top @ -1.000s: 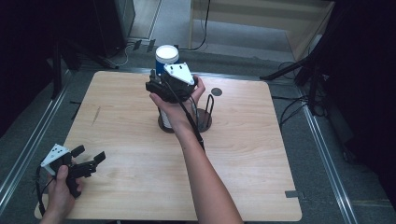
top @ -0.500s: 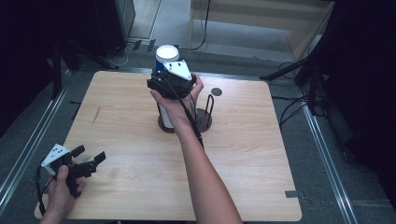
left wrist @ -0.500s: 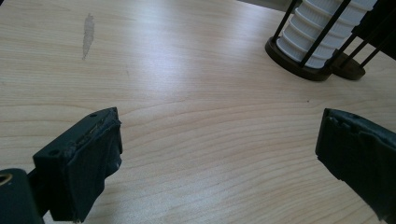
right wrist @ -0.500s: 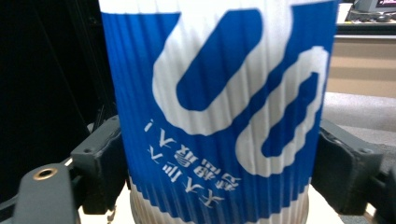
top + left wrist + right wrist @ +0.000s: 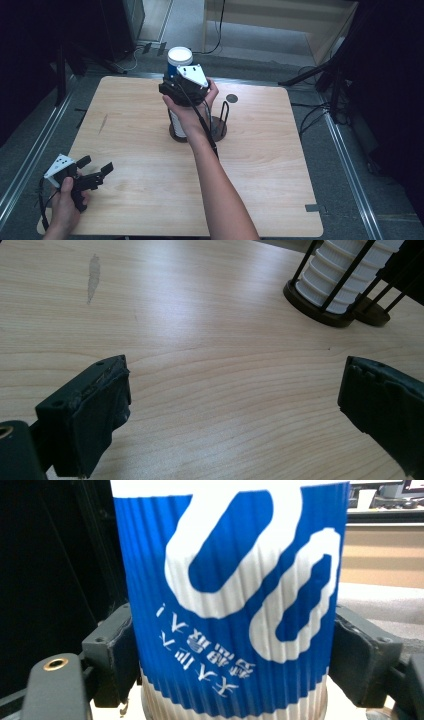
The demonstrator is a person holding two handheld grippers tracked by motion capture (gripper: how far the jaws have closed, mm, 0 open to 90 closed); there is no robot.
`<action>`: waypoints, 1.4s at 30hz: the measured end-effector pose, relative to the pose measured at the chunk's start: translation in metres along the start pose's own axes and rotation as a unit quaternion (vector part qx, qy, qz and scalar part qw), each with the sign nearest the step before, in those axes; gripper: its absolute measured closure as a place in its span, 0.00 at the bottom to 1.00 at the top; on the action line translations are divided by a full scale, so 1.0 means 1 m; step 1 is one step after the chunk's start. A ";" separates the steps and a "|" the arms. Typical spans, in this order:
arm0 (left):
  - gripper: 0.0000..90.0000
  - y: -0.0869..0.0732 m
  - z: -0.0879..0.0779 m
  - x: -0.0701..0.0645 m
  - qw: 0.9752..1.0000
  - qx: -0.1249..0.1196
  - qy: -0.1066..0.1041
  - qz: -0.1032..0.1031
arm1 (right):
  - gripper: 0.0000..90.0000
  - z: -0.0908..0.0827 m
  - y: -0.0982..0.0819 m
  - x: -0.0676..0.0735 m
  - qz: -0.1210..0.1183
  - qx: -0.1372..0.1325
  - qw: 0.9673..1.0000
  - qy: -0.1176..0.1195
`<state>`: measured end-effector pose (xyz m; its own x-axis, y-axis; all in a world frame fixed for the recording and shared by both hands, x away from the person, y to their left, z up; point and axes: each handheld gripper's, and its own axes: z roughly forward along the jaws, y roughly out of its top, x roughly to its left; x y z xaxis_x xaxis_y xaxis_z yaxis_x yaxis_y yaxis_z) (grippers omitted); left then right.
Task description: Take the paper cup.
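My right hand-held gripper [image 5: 176,80] is up at the top of the cup rack [image 5: 186,131] in the middle of the desk [image 5: 280,165], and its jaws have just been closing in on the top cup [image 5: 227,605]. In the right gripper view the blue-and-white ribbed cup sits upside down between the two pads, one at each side of its wall; they look pressed against it, so I take it as clamped. In the high view the cup's white base [image 5: 179,55] shows just beyond the gripper, at the head of the white stack held inside the black wire frame.

My left hand-held gripper [image 5: 92,172] hangs over the near left corner of the desk, jaws wide apart, nothing between them but bare wood.

The step in hand is, I judge, the grip on the top cup before pulling it off the stack. The next move calls for a straight lift along the rack's uprights, so the cup slips free of the one beneath without tilting or dragging it along. The ribbed paper wall could dent if I squeeze harder
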<state>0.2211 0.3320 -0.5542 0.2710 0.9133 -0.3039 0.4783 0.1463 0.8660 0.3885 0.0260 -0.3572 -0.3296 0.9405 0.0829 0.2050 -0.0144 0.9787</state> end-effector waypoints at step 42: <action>0.02 0.000 0.000 0.001 1.000 -0.017 -0.012 -0.007 | 0.21 -0.038 0.056 -0.004 -0.019 -0.103 0.995 0.005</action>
<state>0.2219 0.3328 -0.5546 0.2849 0.9013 -0.3262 0.4536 0.1730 0.8743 0.3664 0.0083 -0.2953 -0.3432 0.9381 0.0468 -0.0001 -0.0499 0.9988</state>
